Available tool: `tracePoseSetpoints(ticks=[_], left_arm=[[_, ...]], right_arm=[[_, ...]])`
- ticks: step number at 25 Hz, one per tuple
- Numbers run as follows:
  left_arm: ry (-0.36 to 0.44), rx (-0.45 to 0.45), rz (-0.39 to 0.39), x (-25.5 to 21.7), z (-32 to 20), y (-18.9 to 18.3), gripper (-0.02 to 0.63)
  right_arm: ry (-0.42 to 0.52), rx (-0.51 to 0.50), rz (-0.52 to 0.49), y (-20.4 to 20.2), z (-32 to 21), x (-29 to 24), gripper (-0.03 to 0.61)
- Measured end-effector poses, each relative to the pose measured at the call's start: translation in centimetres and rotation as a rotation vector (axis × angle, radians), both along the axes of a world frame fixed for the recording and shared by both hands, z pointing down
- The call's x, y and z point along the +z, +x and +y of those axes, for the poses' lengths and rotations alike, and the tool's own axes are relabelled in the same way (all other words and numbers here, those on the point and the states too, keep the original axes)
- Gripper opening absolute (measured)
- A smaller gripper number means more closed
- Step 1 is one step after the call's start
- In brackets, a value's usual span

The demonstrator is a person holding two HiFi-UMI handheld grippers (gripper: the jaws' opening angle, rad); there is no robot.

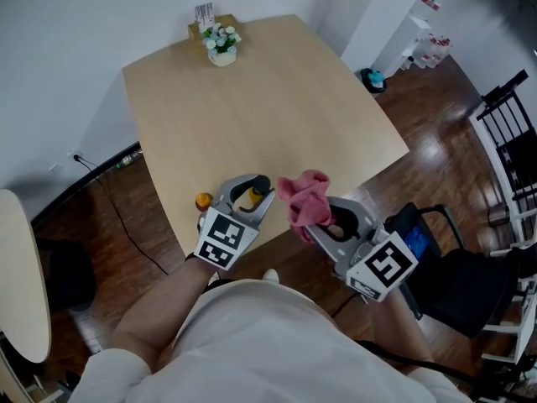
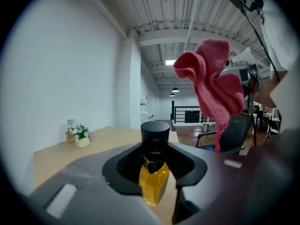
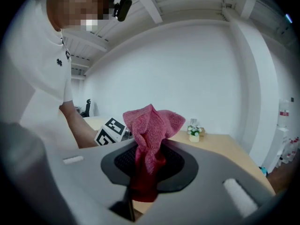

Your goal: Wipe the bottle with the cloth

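Note:
A small bottle point(image 2: 153, 172) of amber liquid with a black cap stands upright between the jaws of my left gripper point(image 2: 154, 182), which is shut on it and holds it above the table's near edge. From the head view the same bottle point(image 1: 251, 195) shows only as a yellow and black spot inside the left gripper point(image 1: 250, 198). My right gripper point(image 1: 329, 225) is shut on a bunched pink cloth point(image 1: 304, 200), which sticks up out of the jaws. The cloth point(image 3: 151, 135) hangs just right of the bottle, apart from it. In the left gripper view the cloth point(image 2: 213, 90) fills the upper right.
The wooden table point(image 1: 268, 107) carries a small white flower pot point(image 1: 221, 47) and a card holder at its far edge. A small orange thing point(image 1: 203, 201) lies by the table's near edge, left of my left gripper. A black chair point(image 1: 453, 267) stands at the right on the wood floor.

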State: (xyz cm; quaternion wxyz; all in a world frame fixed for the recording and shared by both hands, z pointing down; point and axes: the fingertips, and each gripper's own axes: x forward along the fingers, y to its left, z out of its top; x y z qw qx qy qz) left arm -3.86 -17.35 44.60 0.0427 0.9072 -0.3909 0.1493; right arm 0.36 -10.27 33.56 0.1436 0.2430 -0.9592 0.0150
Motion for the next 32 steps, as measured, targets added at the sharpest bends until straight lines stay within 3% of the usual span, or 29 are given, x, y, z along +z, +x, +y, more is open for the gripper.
tracePoseSetpoints(ticks=[5,8,19,27,32], left_arm=[[0.012,0.057,-0.028,-1.5,1.7,0.8,0.149],[0.012,0.069,-0.047,-1.4,2.7,1.1,0.149],[0.05,0.071,-0.076,-4.1,3.6,-0.6,0.149],[-0.003,0.116,0.109,-9.9,3.4,-0.7,0.149],[-0.031,0.131,0.156,-12.4,3.3,-0.9,0.149]], right_arm=[[0.022,-0.14,0.031,-5.5,-0.9,-0.3,0.087],[0.027,-0.189,0.067,-6.8,-0.9,0.1,0.087],[0.006,-0.07,0.027,-3.1,-3.7,0.2,0.087],[-0.023,-0.062,-0.093,-2.9,-3.9,0.6,0.087],[-0.065,-0.033,-0.108,-2.4,-3.9,2.8,0.087]])
